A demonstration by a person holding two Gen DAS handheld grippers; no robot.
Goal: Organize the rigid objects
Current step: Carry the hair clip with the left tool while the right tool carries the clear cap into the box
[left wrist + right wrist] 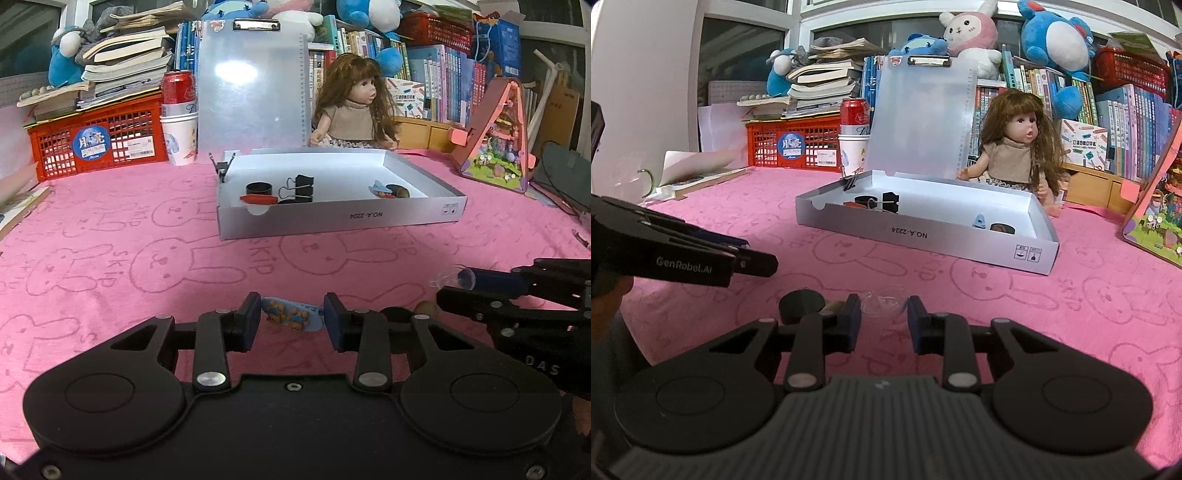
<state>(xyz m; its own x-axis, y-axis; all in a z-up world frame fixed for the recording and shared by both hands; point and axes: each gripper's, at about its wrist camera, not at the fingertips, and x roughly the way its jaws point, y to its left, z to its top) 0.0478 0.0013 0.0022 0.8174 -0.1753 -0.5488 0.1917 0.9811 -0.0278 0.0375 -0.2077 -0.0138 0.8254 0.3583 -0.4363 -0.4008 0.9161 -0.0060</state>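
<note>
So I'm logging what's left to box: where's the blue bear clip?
The blue bear clip lies on the pink cloth between the open left claw's fingers, left wrist view.

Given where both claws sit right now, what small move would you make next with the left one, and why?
Probably close the left claw. The pale blue flat piece printed with little bears lies on the pink rabbit-print cloth between its open fingers, not yet gripped. Once held, it could join the black binder clips in the white cardboard tray.
</note>
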